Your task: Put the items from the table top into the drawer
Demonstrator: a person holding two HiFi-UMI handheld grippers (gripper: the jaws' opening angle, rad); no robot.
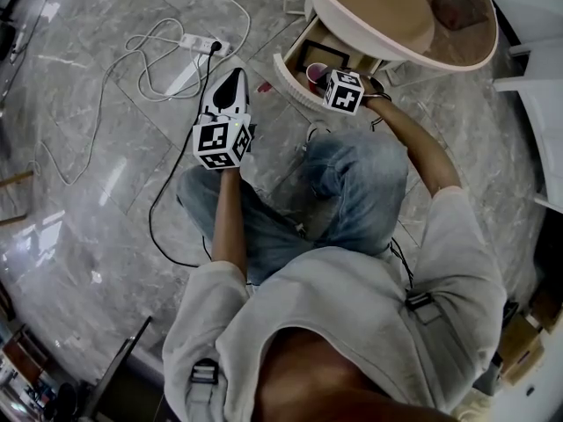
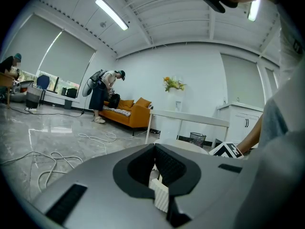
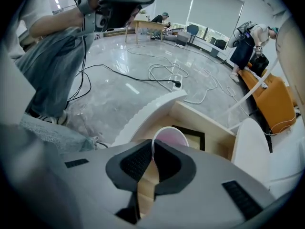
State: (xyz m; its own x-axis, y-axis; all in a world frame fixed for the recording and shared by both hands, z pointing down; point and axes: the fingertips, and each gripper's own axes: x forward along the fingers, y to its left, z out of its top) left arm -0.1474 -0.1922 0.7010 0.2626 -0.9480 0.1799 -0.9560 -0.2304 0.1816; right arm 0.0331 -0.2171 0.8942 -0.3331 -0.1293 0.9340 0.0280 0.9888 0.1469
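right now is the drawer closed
No, the drawer stands pulled out from under the table, its wooden floor showing.

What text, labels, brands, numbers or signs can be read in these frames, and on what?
No readable text anywhere.
Left cube and right cube: black-and-white square patterns only, no letters or digits.
Power strip: any print too small to tell.

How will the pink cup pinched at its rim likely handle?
Probably light: the right gripper holds the cup by its thin rim alone. That thin wall may flex or slip. Set down in the drawer off-level, it might tip.
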